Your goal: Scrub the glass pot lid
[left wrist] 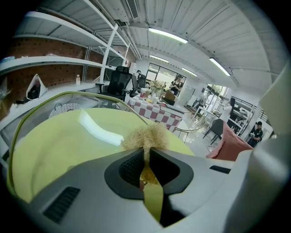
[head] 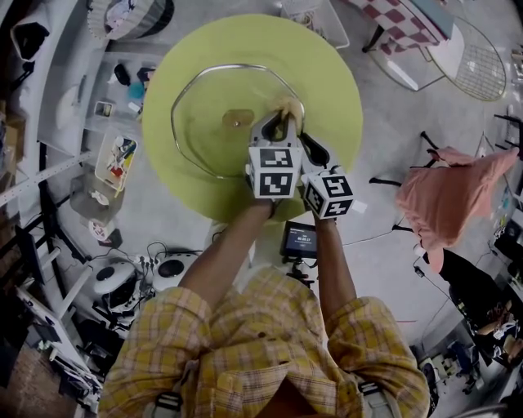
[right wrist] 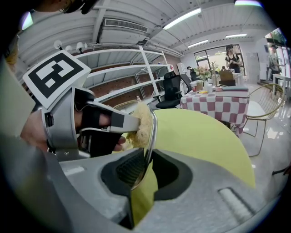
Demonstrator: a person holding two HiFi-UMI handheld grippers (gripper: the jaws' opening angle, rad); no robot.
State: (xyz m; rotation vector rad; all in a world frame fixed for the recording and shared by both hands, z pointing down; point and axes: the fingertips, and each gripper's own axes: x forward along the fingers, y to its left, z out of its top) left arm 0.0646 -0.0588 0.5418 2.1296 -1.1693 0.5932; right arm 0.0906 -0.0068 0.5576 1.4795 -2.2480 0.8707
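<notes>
A glass pot lid [head: 204, 122] with a metal rim and a tan centre knob [head: 237, 119] is held tilted above a round yellow-green table [head: 327, 65]. My left gripper [head: 280, 122] is shut on a tan fibrous scrubber [head: 288, 106], which presses against the lid near its right edge. In the left gripper view the scrubber [left wrist: 145, 136] sticks out past the closed left gripper [left wrist: 146, 152], with the lid's rim [left wrist: 68, 94] arching on the left. My right gripper [right wrist: 144, 157] is shut on the lid's rim [right wrist: 152, 132], right beside the scrubber [right wrist: 142, 125].
A pink cloth [head: 453, 192] hangs over a chair at the right. A wire chair [head: 478, 69] and a checkered table [head: 400, 20] stand at the back right. Shelves with clutter [head: 114, 159] line the left. A small screen [head: 299, 239] sits below the table edge.
</notes>
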